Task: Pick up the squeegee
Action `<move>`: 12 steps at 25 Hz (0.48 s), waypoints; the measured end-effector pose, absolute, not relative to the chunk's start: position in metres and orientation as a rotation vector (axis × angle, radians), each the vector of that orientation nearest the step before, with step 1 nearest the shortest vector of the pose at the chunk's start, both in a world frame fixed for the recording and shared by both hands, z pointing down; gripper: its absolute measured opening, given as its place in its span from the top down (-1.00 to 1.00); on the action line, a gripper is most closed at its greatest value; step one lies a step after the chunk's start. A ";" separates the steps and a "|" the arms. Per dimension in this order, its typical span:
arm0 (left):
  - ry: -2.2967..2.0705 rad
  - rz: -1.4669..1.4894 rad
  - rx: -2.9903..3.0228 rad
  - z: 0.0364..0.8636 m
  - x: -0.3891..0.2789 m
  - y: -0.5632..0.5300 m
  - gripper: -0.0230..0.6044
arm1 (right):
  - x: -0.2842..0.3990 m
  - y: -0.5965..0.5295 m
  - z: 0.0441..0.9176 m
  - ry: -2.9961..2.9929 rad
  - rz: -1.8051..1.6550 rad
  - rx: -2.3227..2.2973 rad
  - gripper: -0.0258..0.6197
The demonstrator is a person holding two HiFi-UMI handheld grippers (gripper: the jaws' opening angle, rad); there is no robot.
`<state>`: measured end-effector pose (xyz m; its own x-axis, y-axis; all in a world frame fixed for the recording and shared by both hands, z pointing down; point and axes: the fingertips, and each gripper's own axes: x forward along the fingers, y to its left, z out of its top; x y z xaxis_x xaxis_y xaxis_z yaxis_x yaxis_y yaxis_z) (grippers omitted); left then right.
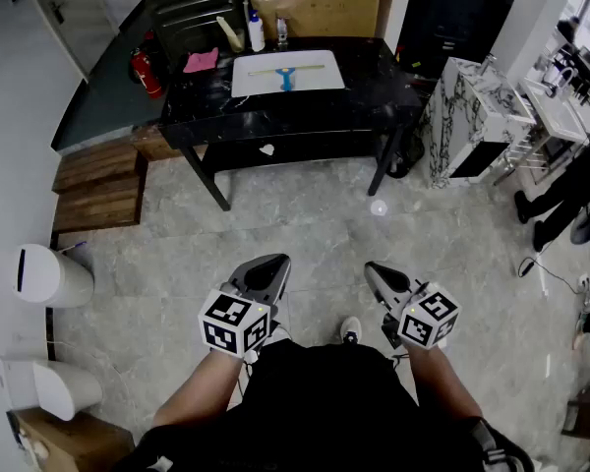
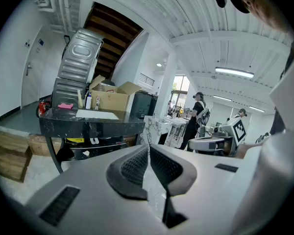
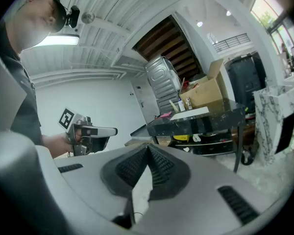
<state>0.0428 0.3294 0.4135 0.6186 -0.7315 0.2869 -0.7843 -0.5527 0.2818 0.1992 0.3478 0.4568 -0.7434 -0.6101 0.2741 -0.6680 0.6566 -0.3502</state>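
Far across the floor, on a black table (image 1: 202,106), the squeegee (image 1: 286,77) lies flat on a white mat (image 1: 320,79), its blue handle pointing toward the near edge and its pale blade running left to right. A pink cloth (image 1: 201,61) sits just left of the mat, with a white bottle (image 1: 257,32) and a cardboard box (image 1: 320,8) on the far side. Well apart from all this, close to the person's body, the left gripper (image 1: 268,268) and the right gripper (image 1: 378,273) are held side by side over the stone floor, both tipped a little downward toward the table. Each one's jaws are pressed together at the tips with nothing between them. The task looks to be at its very start, with the approach not yet made. The next move calls for walking up to the table, spreading one gripper's jaws and lowering them around the blue handle, which probably offers the firmest hold
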 end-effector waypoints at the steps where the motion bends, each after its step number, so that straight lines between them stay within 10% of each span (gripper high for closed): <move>1: -1.209 0.194 2.463 0.414 0.043 0.329 0.84 | 0.199 0.347 0.456 -2.737 0.659 1.059 0.90; 12: -1.223 0.201 2.478 0.416 0.035 0.329 0.84 | 0.185 0.352 0.454 -2.737 0.583 1.035 0.90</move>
<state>0.0353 0.3292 0.4158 0.6133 -0.7364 0.2856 -0.7891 -0.5554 0.2624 0.1846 0.3519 0.4540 -0.7483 -0.6018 0.2790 -0.6633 0.6849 -0.3018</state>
